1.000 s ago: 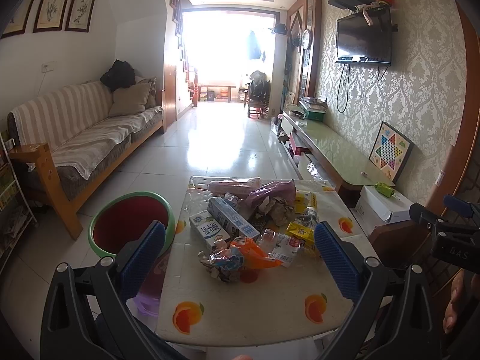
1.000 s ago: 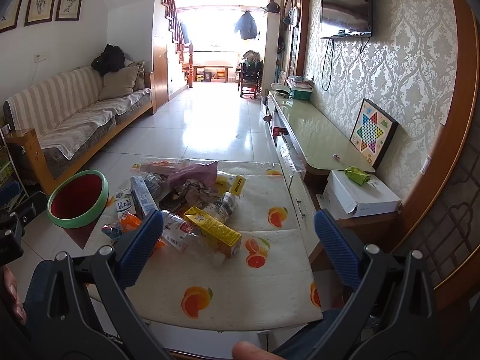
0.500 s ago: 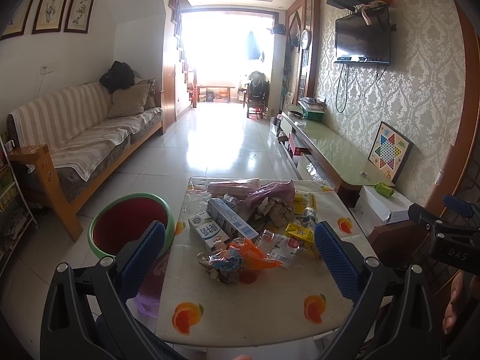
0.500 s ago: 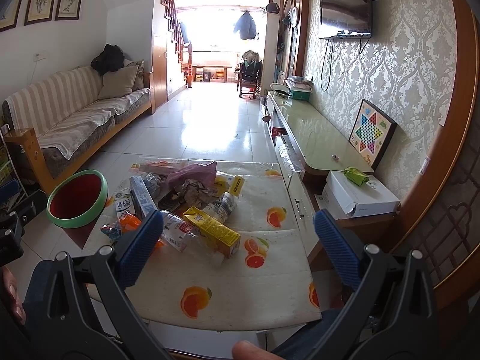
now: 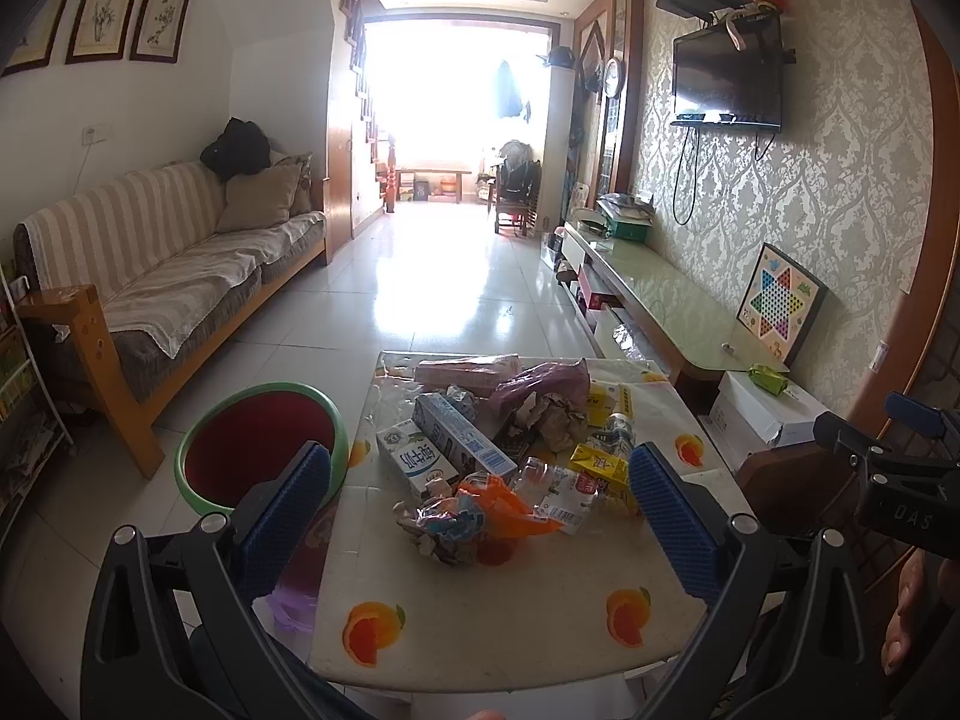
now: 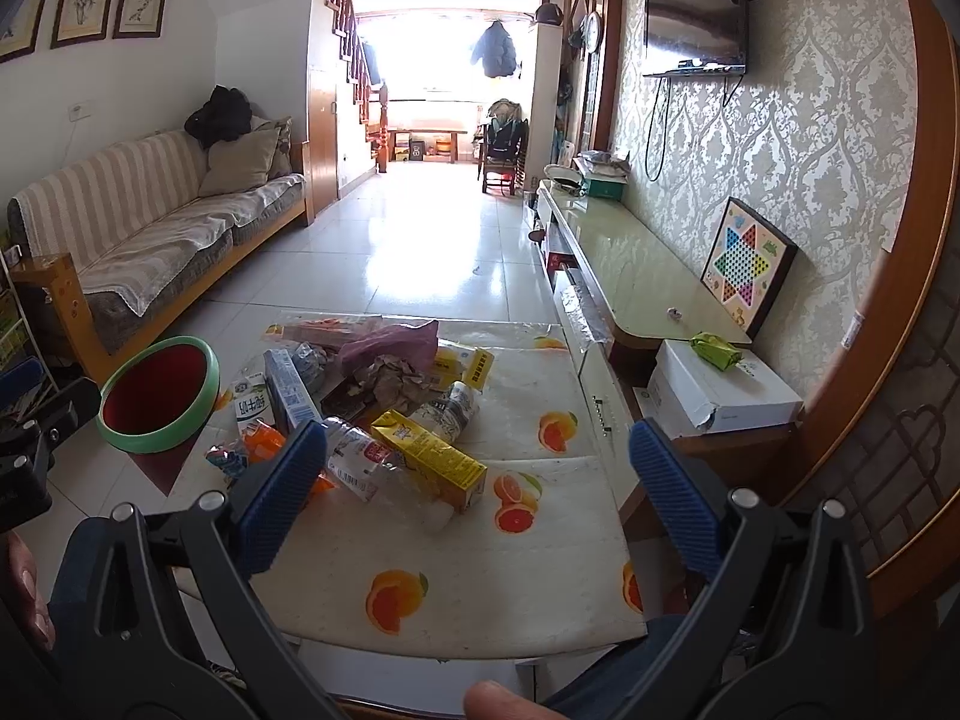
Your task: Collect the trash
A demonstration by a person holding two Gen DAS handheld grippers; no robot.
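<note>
Trash (image 5: 498,450) lies piled on the table (image 5: 516,618) ahead of both released, empty grippers, left gripper (image 5: 480,516) and right gripper (image 6: 480,510).

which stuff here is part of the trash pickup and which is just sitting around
Part of the job:
- yellow drink carton
- clear plastic bottle
- milk carton
- blue and white box
- purple plastic bag
- crumpled brown paper
- orange wrapper
- green-rimmed bin

Just lying about:
- Chinese checkers board
- white box
- sofa
- TV

Tabletop (image 5: 510,618) near edge cut by frame; bin (image 5: 198,480) partly behind left gripper (image 5: 480,516) pad; carton print unreadable.
</note>
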